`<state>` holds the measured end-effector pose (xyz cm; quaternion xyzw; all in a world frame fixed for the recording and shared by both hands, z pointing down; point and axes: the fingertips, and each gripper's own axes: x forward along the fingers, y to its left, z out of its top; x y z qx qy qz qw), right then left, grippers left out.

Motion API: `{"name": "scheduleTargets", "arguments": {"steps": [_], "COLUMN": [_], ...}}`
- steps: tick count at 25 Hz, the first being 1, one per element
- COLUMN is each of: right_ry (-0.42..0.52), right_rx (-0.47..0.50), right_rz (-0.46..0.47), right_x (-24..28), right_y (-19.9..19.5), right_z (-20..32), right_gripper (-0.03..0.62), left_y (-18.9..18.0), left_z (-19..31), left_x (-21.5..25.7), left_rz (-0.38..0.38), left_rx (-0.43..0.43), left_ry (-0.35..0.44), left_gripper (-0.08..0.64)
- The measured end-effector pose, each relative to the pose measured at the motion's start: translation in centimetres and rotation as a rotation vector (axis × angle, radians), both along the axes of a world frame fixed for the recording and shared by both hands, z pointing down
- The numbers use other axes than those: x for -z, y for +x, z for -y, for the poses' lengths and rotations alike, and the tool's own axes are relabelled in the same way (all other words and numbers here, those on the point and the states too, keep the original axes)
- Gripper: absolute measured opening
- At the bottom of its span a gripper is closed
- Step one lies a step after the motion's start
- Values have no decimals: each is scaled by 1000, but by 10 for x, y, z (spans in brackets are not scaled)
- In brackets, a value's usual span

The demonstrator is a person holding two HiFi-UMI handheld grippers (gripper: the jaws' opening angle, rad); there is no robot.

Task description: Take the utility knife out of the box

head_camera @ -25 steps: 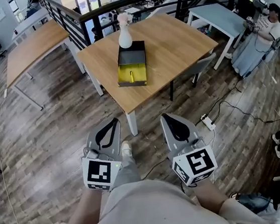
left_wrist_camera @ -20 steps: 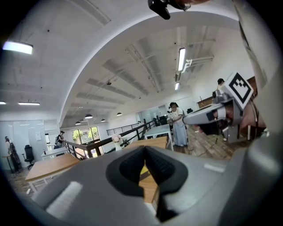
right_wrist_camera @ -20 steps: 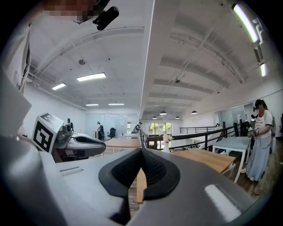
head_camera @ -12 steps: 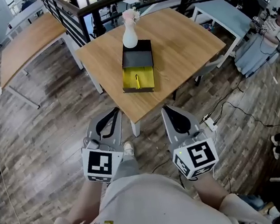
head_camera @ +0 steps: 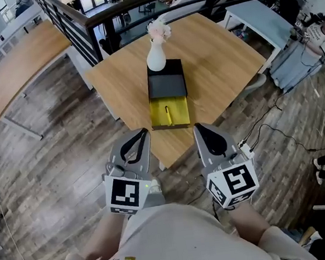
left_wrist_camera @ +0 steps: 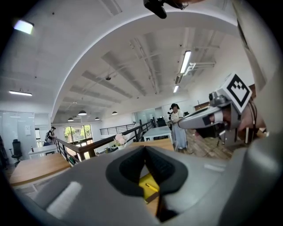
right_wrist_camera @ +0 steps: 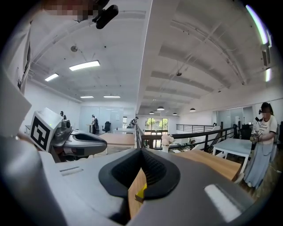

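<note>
Wooden counter (head_camera: pixel 218 60) ahead, on the far side of both tongs, near corner just beyond the tips. At its centre: black box (head_camera: pixel 167 86) with yellow drawer (head_camera: pixel 178 108) standing open toward the near side. White vase (head_camera: pixel 155 58) of flowers at the box's far end, on it or just behind; not distinguishable.

Left tongs (head_camera: pixel 141 134) and right tongs (head_camera: pixel 201 127) side by side, both closed on nothing, tips meeting in each gripper view.

Utility knife (head_camera: pixel 168 115) lying flat in the drawer, yellow on yellow.

Relation governing the reach: knife straight ahead, far of the tips, between the two lines of approach; neither hand clearly nearer. Long axis near-to-far, roughly in line with the tongs, slightly skewed. Blade end too small to tell.

Judged not yet within reach; opening of one pair of tongs required before any pick.
</note>
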<state>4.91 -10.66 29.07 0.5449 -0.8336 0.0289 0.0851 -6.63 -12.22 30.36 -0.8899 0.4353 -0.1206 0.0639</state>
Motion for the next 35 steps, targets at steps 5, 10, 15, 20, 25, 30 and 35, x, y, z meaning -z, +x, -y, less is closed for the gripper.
{"name": "scheduleTargets", "arguments": {"steps": [5, 10, 15, 20, 25, 30, 35], "right_ry": [4, 13, 0, -12, -31, -54, -71], "right_rx": [-27, -14, -54, -62, -46, -25, 31], "right_rz": [-16, -13, -70, -98, -63, -66, -38], "right_x": [3, 1, -11, -15, -25, -35, -42], "right_y": [-16, -35, -36, -32, -27, -21, -20], "right_z": [56, 90, 112, 120, 125, 140, 158], "right_gripper": [0, 0, 0, 0, 0, 0, 0], "left_y": [-10, -20, -22, -14, -13, -16, -14], "left_z": [54, 91, 112, 122, 129, 142, 156], "left_x": [-5, -10, -19, -24, -27, -29, -34], "left_rz": [3, -16, -45, -50, -71, -75, -65], "left_rx": [-50, -76, -100, -108, -94, -43, -9], "left_ry": [-4, -15, -38, -52, -63, -75, -98], "left_gripper": [2, 2, 2, 2, 2, 2, 2]}}
